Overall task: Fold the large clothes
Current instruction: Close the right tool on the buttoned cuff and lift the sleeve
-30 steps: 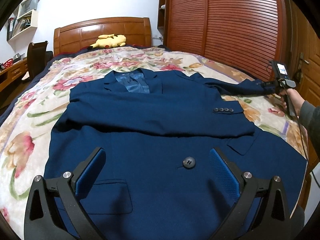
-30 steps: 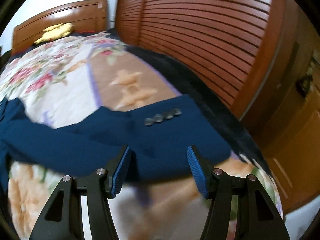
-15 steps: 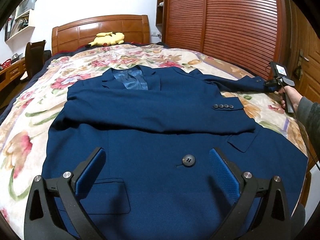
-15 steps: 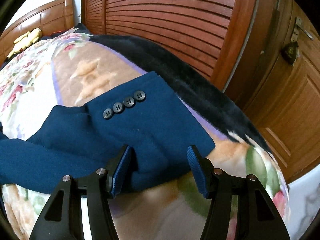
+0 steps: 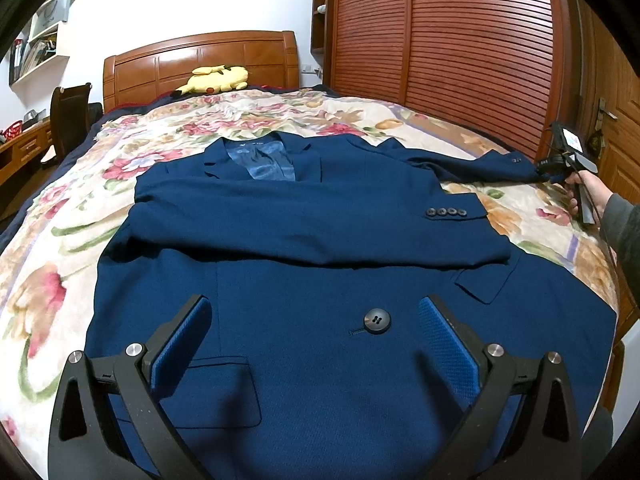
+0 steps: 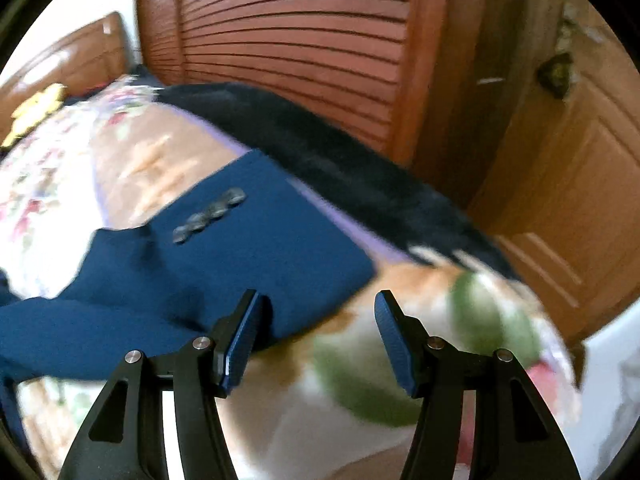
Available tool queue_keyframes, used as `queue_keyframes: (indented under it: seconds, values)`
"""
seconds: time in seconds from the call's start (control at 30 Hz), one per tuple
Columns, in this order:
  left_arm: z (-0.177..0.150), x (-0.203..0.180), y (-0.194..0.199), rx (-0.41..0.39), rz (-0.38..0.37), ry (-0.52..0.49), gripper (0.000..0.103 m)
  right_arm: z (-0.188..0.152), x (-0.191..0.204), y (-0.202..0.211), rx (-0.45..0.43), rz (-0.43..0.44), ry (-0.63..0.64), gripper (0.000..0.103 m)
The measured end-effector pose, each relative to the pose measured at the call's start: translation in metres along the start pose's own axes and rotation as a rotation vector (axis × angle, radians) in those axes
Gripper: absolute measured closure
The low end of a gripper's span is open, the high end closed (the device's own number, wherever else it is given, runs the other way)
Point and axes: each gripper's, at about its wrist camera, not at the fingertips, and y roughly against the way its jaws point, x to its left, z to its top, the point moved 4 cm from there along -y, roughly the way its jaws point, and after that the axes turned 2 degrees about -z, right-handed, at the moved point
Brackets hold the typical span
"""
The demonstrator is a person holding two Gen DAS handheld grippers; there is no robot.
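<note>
Left gripper [image 5: 315, 334] hovers wide open over the jacket [image 5: 340, 340], spread on the flowered bed [image 5: 52, 248] beside the slatted wardrobe [image 5: 460, 48]; right gripper [image 6: 316, 334] gapes empty at the sleeve [image 6: 224, 264] end, left pad just touching cloth.

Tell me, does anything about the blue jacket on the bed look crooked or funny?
Yes, the blue jacket looks lopsided. One sleeve is folded neatly across its chest, but the other sleeve sticks straight out toward the wardrobe side of the bed. The open right gripper is at that sleeve's cuff.
</note>
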Motion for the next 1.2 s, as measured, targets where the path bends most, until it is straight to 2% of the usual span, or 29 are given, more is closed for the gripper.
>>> queue_keyframes:
  seconds: [0.03,0.07,0.1,0.13,0.17,0.37,0.53,0.77,0.97,1.2]
  values:
    - [0.000,0.000,-0.001,0.003,0.000,0.000,0.000,-0.002,0.004,0.000,0.000,0.036,0.011,0.043]
    - [0.000,0.000,-0.001,0.005,0.000,0.001,0.000,-0.004,0.010,0.000,0.002,0.060,0.033,0.055]
    - [0.000,0.001,-0.001,0.006,0.000,0.003,0.000,-0.006,0.015,0.000,0.007,0.070,0.063,0.076]
    - [0.000,0.001,-0.001,0.006,0.000,0.004,0.000,-0.008,0.021,0.000,0.010,0.069,0.100,0.084]
    - [0.000,0.001,-0.001,0.005,0.001,0.004,0.000,-0.010,0.028,0.004,0.001,0.065,0.143,0.099]
    - [0.001,0.002,0.004,-0.023,0.012,0.010,0.000,-0.002,0.053,0.067,-0.164,0.123,0.258,0.101]
    - [0.002,0.005,0.010,-0.043,0.016,0.021,0.000,-0.004,0.090,0.148,-0.305,0.161,0.389,0.101]
    - [0.003,0.012,0.023,-0.075,0.024,0.032,0.000,-0.022,0.141,0.265,-0.465,0.282,0.507,0.101]
    - [0.000,0.024,0.038,-0.093,0.052,0.038,0.000,-0.070,0.188,0.359,-0.577,0.419,0.617,0.101]
    - [-0.004,0.051,0.057,-0.119,0.101,0.070,0.000,-0.138,0.227,0.442,-0.645,0.613,0.737,0.101]
